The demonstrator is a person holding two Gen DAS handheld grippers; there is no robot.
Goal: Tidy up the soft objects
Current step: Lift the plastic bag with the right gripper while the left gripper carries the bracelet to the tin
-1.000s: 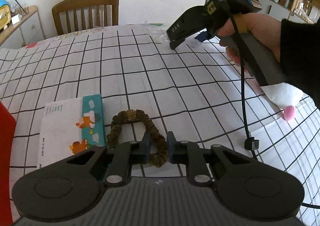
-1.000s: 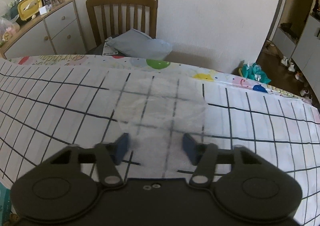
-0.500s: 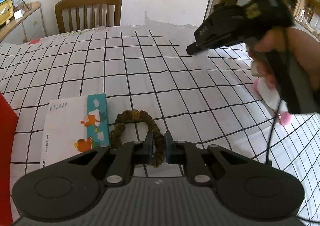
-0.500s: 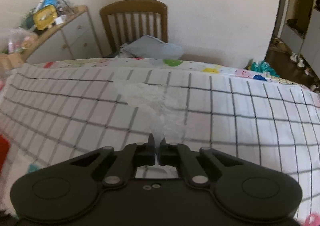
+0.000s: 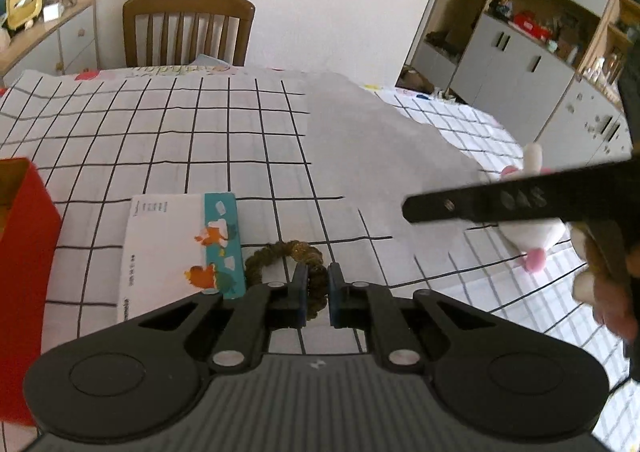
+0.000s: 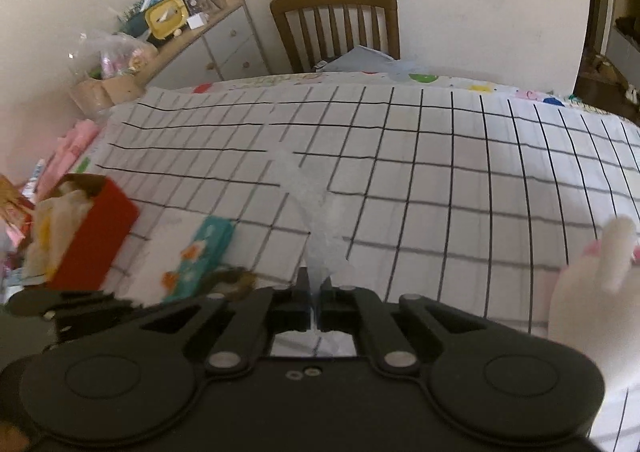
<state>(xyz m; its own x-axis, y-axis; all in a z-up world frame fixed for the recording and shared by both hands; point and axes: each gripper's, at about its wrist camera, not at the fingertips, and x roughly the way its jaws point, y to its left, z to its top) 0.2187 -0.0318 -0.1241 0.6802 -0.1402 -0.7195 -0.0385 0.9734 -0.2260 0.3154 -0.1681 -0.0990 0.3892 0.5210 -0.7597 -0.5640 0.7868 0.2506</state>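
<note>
In the left wrist view my left gripper point(image 5: 317, 294) is shut on the near side of a brown scrunchie point(image 5: 280, 254), whose far loop lies by a tissue pack point(image 5: 176, 252). My right gripper point(image 6: 315, 292) is shut on the edge of a thin translucent white sheet point(image 6: 308, 207), which stretches away from it over the checked tablecloth point(image 6: 440, 179). The left wrist view shows that sheet point(image 5: 368, 155) spread wide and the right gripper point(image 5: 412, 207) coming in from the right. A red box point(image 6: 96, 240) with pale soft stuff inside stands at the left.
A white plush toy with pink parts point(image 5: 532, 240) lies on the right of the table under the person's hand point(image 5: 608, 292). A wooden chair point(image 5: 188, 31) stands at the far edge. A cluttered sideboard point(image 6: 192, 39) is far left, cabinets point(image 5: 520, 63) far right.
The right gripper closed on the sheet at the far side of the table, then carried it up and toward the near left. The left gripper tightened on the scrunchie and rose a little.
</note>
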